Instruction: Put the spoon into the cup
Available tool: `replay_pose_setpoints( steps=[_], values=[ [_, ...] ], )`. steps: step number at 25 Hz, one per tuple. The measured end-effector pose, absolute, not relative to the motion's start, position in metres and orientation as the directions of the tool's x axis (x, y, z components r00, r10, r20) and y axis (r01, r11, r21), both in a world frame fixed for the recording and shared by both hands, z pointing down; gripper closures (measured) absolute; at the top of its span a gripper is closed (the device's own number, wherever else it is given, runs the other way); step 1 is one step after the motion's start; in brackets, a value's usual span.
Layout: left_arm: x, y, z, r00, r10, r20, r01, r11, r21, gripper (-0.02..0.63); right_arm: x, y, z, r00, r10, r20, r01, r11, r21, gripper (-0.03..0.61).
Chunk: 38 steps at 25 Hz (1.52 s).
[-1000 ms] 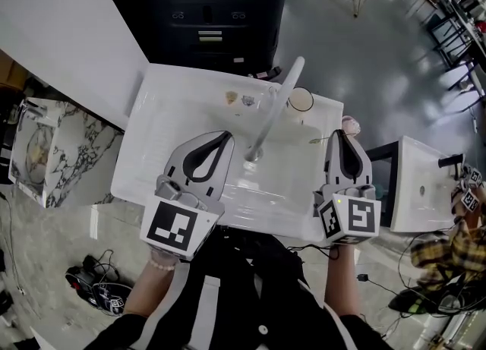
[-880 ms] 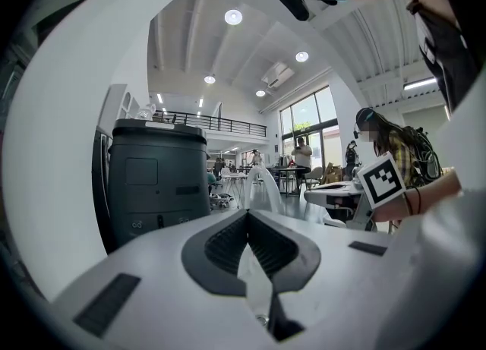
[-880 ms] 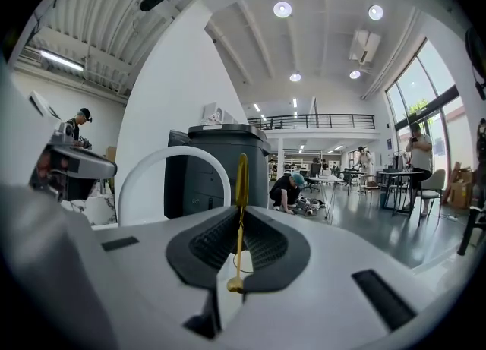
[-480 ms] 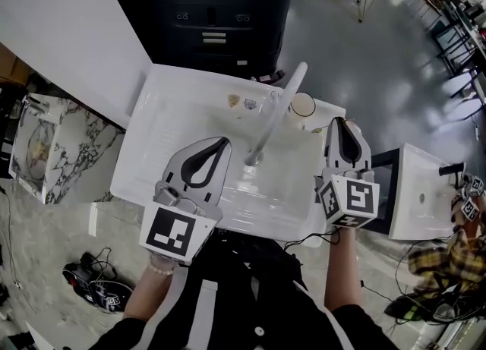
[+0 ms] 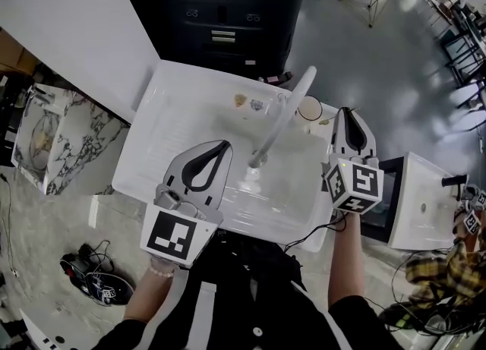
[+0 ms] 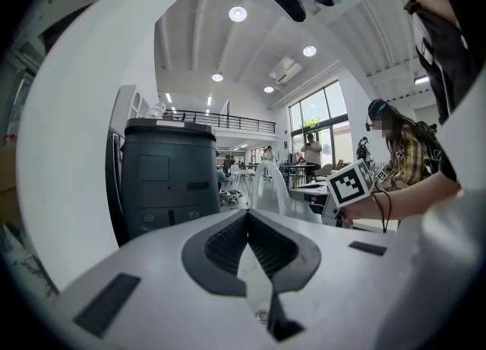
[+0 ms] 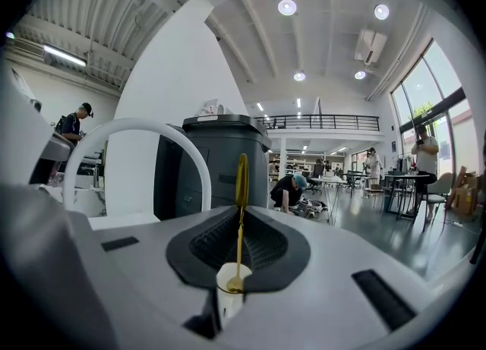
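Observation:
A thin gold spoon (image 7: 241,189) stands edge-on between the jaws of my right gripper (image 7: 241,215), which is shut on it. Its bowl end hangs at the mouth of the white cup (image 7: 225,299) seen through the jaw hollow. In the head view the cup (image 5: 309,108) stands on the white sink's (image 5: 175,105) back right corner. My right gripper (image 5: 346,111) is just right of it, with the spoon (image 5: 326,121) showing between them. My left gripper (image 5: 225,144) hovers over the basin's front left, shut and holding nothing; its tips (image 6: 247,215) meet.
A curved white faucet (image 5: 281,121) arches over the basin between the grippers. Small bits (image 5: 247,102) lie at the basin's back. A dark cabinet (image 5: 220,7) stands behind the sink, a second white basin (image 5: 421,197) to the right, a marble slab (image 5: 45,136) to the left.
My right gripper has carried the spoon away from me toward the cup at the sink's back right. The left gripper has stayed roughly in place.

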<state>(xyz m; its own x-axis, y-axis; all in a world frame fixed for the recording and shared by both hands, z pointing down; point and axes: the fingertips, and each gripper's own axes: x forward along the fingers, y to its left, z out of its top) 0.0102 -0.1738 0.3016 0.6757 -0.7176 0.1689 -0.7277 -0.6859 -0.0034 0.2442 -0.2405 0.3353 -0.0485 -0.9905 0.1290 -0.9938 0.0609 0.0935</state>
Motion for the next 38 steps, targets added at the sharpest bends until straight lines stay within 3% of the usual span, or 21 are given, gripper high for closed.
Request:
replay_pose_setpoints(
  steps=[16, 38],
  values=[
    [0.005, -0.174, 0.312, 0.633, -0.749, 0.196, -0.764, -0.645, 0.003, 0.617, 0.248, -0.287, 0.369, -0.081, -0.980, 0.181, -0.992, 0.096, 0.076, 0.558],
    [-0.010, -0.182, 0.323, 0.590, -0.772, 0.236, -0.796, -0.605, 0.011, 0.617, 0.240, -0.324, 0.454, -0.115, -0.908, 0.403, -0.974, 0.183, 0.133, 0.558]
  ],
)
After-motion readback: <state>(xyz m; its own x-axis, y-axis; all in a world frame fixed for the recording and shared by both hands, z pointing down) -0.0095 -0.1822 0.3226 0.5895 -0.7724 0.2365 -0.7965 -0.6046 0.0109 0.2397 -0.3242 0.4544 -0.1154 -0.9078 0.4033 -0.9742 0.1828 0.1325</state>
